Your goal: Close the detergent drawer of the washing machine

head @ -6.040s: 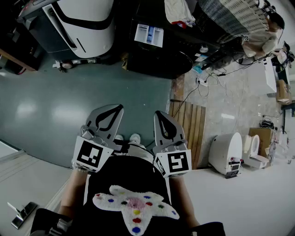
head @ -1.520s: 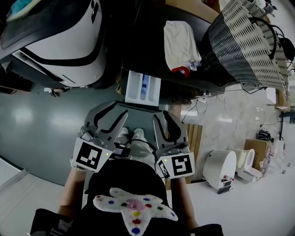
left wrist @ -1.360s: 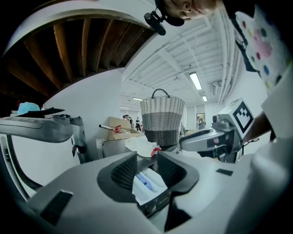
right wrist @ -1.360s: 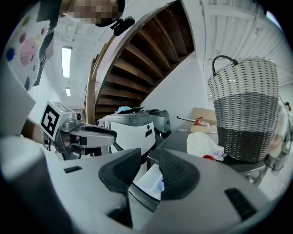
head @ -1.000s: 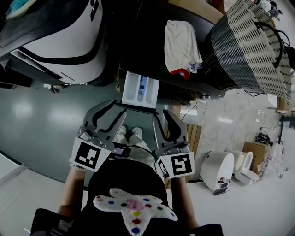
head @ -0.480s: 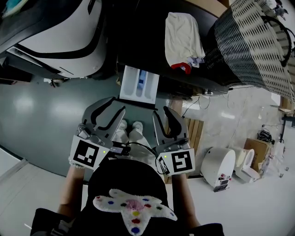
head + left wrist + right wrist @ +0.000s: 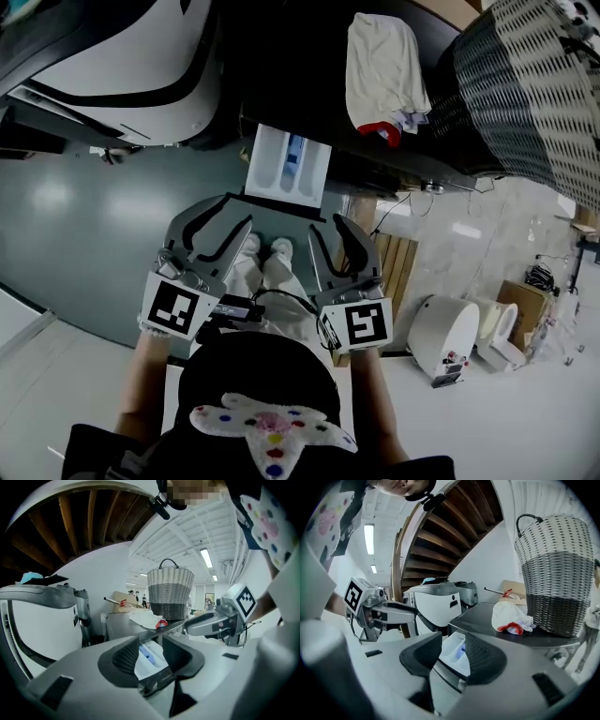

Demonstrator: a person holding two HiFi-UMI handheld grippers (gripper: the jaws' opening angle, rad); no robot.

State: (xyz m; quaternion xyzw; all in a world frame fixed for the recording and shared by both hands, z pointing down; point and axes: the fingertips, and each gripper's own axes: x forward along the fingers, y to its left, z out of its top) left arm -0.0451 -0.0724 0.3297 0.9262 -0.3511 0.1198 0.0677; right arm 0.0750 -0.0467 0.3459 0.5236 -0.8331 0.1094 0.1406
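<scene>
The white detergent drawer point(image 7: 286, 171), with a blue insert, stands pulled out of the dark washing machine point(image 7: 291, 84). Both grippers hover just in front of it, above the person's shoes. My left gripper point(image 7: 220, 223) is open and empty, and its jaws have just been opening. My right gripper point(image 7: 339, 236) is open too, its jaws also just widened, with nothing held. In the left gripper view the drawer point(image 7: 146, 660) shows through the gap of the left gripper point(image 7: 151, 649). In the right gripper view the drawer point(image 7: 454, 654) lies beyond the right gripper point(image 7: 451, 657).
A wicker basket point(image 7: 534, 84) and a white cloth with red trim point(image 7: 384, 66) sit on the machine's top. A white appliance point(image 7: 112, 56) stands to the left. A wooden slat mat point(image 7: 394, 267), cables and a white toilet-like object point(image 7: 441, 337) lie to the right.
The view has drawn closer to the machine, and the drawer now lies just beyond the fingertips. Both grippers have sunk a little and their jaws stand wider apart.
</scene>
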